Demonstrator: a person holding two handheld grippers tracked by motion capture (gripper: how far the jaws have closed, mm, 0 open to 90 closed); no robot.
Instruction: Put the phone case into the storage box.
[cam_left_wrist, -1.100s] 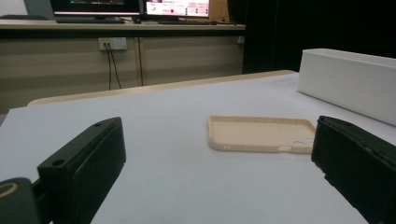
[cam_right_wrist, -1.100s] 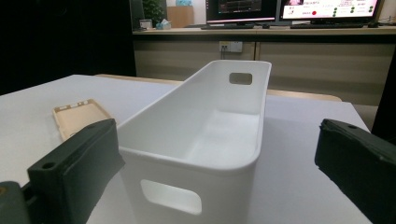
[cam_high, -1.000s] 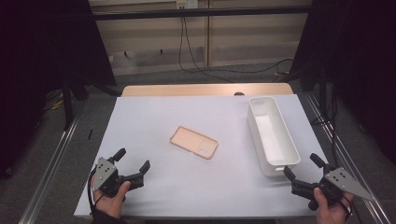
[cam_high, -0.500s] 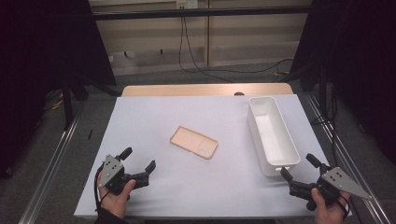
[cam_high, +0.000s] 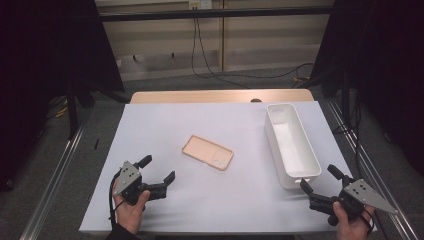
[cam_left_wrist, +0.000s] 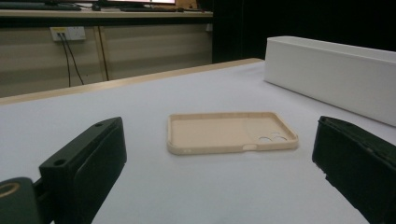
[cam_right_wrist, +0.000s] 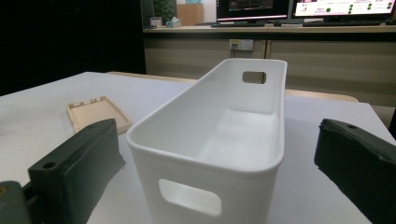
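Three cameras, one bench (cam_high: 240, 200)

High view looks forward and down; each hand-held gripper's camera skims low, both sharing the phone case (cam_left_wrist: 231, 132) and white bin (cam_right_wrist: 219, 140).

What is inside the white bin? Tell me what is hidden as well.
The bin looks empty: its bare white floor and inner walls show in the right gripper view, with a handle cutout at each end. The near wall covers the nearest strip of floor, so that part cannot be checked.
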